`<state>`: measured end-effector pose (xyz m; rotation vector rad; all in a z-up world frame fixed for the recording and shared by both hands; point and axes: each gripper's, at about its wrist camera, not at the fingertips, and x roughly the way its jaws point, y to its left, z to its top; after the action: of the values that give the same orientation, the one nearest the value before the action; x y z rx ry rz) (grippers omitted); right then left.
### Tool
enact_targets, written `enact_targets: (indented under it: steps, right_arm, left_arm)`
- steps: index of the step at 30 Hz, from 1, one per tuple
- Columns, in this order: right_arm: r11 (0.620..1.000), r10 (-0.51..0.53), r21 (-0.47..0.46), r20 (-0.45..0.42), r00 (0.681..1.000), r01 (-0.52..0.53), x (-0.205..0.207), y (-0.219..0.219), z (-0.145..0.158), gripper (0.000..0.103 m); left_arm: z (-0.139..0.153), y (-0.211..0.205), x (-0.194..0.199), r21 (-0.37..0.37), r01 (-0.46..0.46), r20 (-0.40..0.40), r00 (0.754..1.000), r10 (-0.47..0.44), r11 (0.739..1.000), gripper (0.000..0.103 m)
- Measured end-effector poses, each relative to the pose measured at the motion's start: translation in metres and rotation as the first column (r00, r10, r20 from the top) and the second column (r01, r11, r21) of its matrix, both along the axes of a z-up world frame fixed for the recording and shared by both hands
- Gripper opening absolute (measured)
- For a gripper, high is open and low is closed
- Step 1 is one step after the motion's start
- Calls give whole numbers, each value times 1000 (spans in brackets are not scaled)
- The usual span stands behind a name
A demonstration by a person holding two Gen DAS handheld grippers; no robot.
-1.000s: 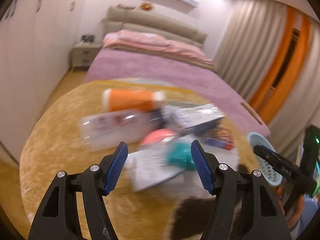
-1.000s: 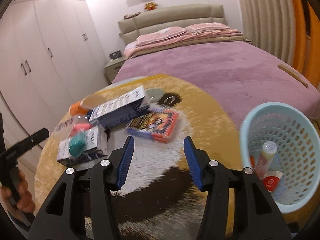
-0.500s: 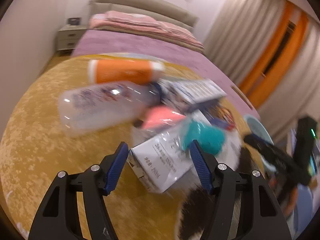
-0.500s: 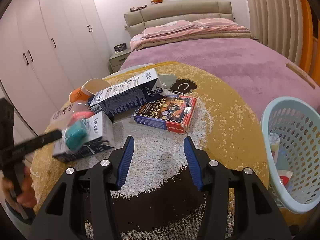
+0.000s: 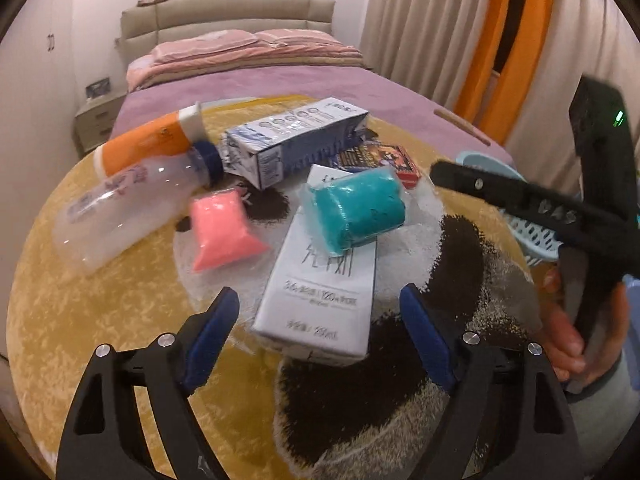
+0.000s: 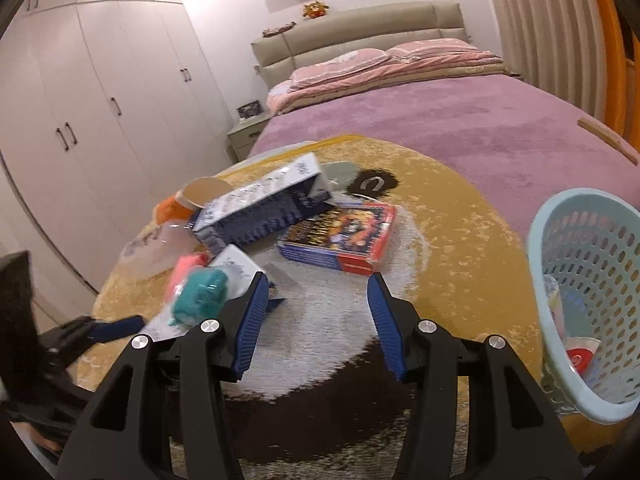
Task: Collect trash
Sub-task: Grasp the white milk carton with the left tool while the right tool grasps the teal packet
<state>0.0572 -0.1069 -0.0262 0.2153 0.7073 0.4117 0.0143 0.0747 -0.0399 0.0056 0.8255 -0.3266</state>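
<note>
The left gripper [image 5: 318,328] hangs above the round yellow rug [image 5: 80,320] with its blue-padded jaws spread wide and nothing between them. Just beyond them lies a white carton [image 5: 320,300], flat on its side, with its near end between the two fingertips in the left wrist view but not touched by either. A teal packet [image 5: 360,210] in clear wrap rests on the carton's far end. To the left of the carton a pink packet [image 5: 222,232] lies on the rug, and farther left a clear plastic bottle [image 5: 128,208] with a blue cap lies on its side. Behind the bottle is an orange tube [image 5: 144,146] with a white cap. A blue and white carton [image 5: 292,142] lies across the far part of the pile, its open end toward the right. A flat colourful box [image 6: 340,236] (red along one edge) sits just right of it.

The right gripper [image 6: 314,320] is also wide open and holds nothing, hovering over the white and dark patch of the rug, near side of the colourful box. A light blue perforated basket [image 6: 552,280] stands at the right edge of the rug, well apart from the pile, with a few items already inside. A bed with a purple cover [image 6: 460,132] fills the far side.
</note>
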Motion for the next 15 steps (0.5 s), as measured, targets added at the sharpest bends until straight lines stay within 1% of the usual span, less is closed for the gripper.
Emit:
enact_targets:
  steps: [1,3,5,11,15]
  right_arm:
    - [1000,14,8,3,1000,-14,1,5,3,59]
    - [999,37,1,11,999,-37,1,15,8,59]
    - [998,67,-13,19,998,-67,1,28,12,60]
    - [990,132,-47,2,991,-132,5,59,11,70]
    - [984,151,-94,-30,988,-153,6,74,2,70]
  left_arm:
    - [-1,-2,1,11,-6,4,1000,6,1000,80]
    - [-3,-7,4,14,-6,2,1000,6,1000,76]
    - [-6,-9,8,3,-4,-8,1000,4,1000,68]
    - [-14,-3,5,-18,0,-13,1000,0,1000,68]
    - [-14,-3,6,-30,1,-5,1000,-1,1000,68]
